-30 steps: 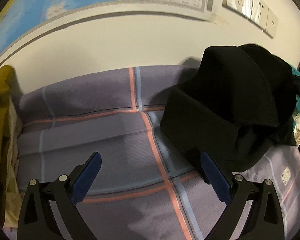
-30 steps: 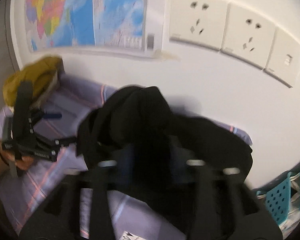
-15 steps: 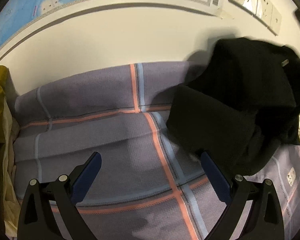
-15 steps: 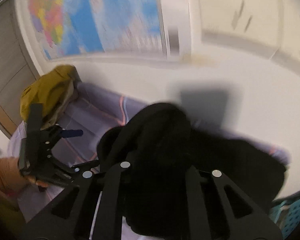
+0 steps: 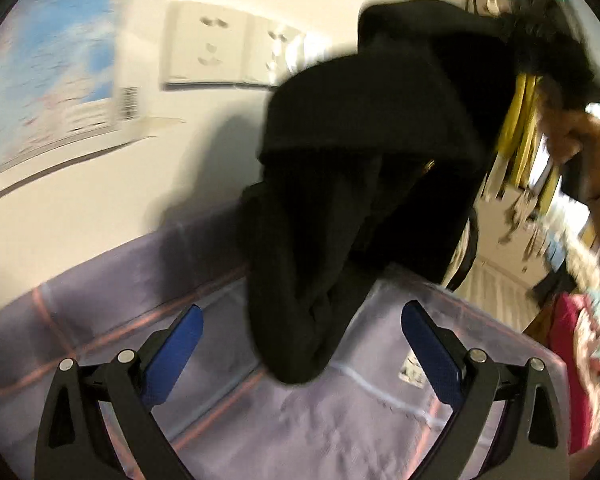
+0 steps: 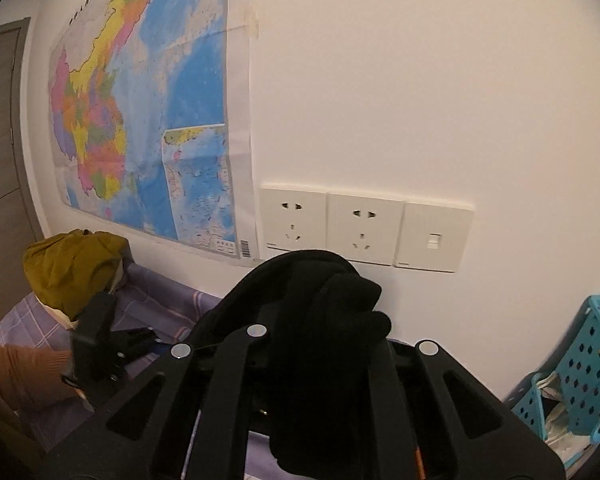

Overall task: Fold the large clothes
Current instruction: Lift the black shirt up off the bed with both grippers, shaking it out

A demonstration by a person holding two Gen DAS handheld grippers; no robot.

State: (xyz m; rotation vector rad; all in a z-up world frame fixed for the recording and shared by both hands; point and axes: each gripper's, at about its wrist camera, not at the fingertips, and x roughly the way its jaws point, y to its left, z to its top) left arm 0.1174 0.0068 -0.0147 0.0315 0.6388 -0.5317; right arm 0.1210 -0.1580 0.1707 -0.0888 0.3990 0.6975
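Note:
A black garment point(image 5: 364, 184) hangs in the air above the lilac checked bedsheet point(image 5: 300, 420), its lowest fold dangling between my left fingers. My left gripper point(image 5: 300, 344) is open and empty, just below and in front of that fold. My right gripper point(image 6: 312, 344) is shut on the black garment point(image 6: 320, 308), bunched over its jaws, and holds it high near the wall. In the left wrist view the right hand grips the garment's top point(image 5: 556, 52). The left gripper also shows in the right wrist view point(image 6: 100, 344).
A mustard-yellow clothes pile point(image 6: 72, 268) sits at the bed's left end. A blue perforated basket point(image 6: 576, 368) stands at the right. The wall behind carries a map point(image 6: 140, 120) and sockets point(image 6: 364, 232). Red and patterned fabric point(image 5: 576, 360) lies beyond the bed's right edge.
My right gripper has lifted the black garment off the bed, high up the wall. My left gripper has swung right toward the hanging garment, staying open.

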